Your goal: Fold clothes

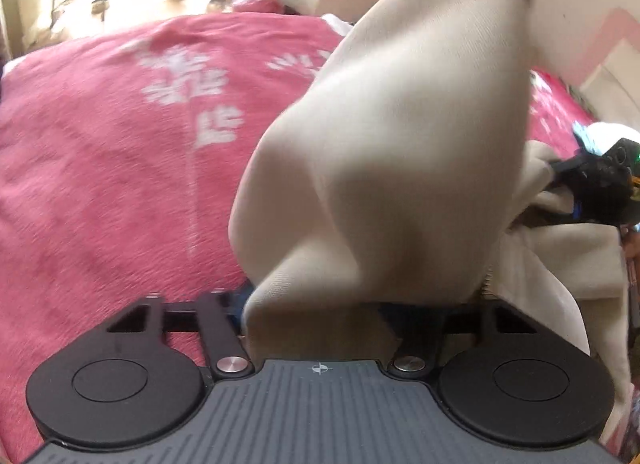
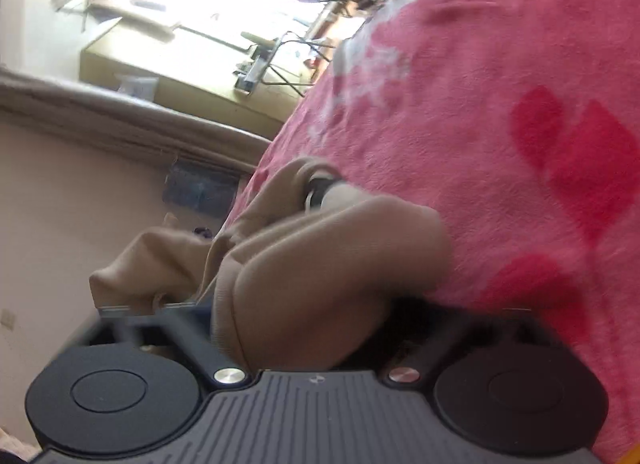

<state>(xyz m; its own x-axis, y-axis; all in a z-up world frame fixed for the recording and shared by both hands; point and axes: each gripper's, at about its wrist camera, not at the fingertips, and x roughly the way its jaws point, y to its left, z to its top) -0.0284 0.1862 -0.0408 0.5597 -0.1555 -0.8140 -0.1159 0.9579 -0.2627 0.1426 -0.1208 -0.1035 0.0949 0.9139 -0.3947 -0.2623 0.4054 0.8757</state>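
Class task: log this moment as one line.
garment: beige cloth bunched over both grippers | surface: pink blanket | left hand-held gripper: fingertips hidden | right hand-held gripper: fingertips hidden

Left gripper (image 1: 316, 316): you hold it pitched steeply down; its body fills the view from 4 to 8 o'clock.
Left jaws: partly apart, fingertips buried under the cloth (image 1: 400, 144) bulging toward 12 o'clock; a grip can't be judged.
Right gripper (image 2: 304, 324): rolled onto its side, nose slightly down.
Right jaws: partly apart, fingertips hidden by cloth at 12 o'clock; grip unclear.
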